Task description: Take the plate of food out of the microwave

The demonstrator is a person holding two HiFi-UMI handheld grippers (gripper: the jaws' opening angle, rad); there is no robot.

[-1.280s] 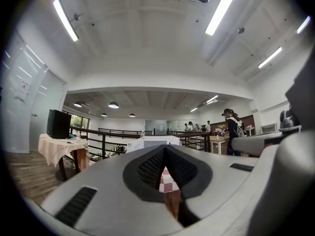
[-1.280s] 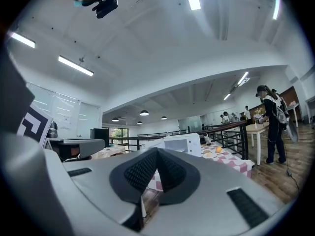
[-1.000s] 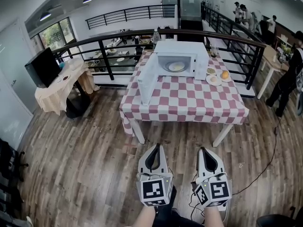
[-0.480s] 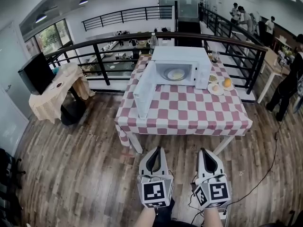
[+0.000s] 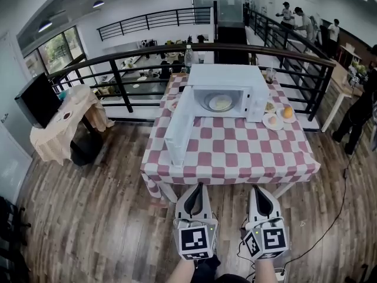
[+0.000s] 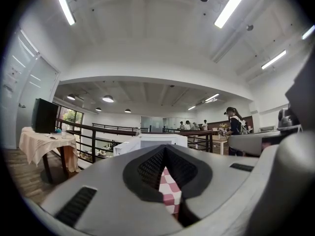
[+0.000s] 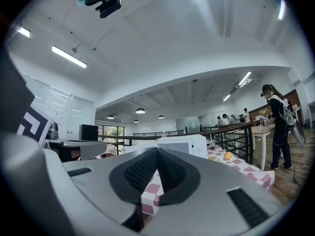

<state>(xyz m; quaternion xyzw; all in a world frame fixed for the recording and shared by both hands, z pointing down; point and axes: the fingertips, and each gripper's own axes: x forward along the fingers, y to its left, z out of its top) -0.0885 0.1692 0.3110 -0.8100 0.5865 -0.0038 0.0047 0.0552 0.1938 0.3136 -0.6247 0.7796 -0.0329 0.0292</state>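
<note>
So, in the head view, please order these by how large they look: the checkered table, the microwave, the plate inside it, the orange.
1. checkered table
2. microwave
3. plate
4. orange
All sit close together, so nearness hardly distorts this.

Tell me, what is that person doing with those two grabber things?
A person holds the left gripper and right gripper out in front, both shut and empty, facing the checkered table. On it the microwave stands with its door swung open, and the plate of food sits inside, not yet touched.
</note>
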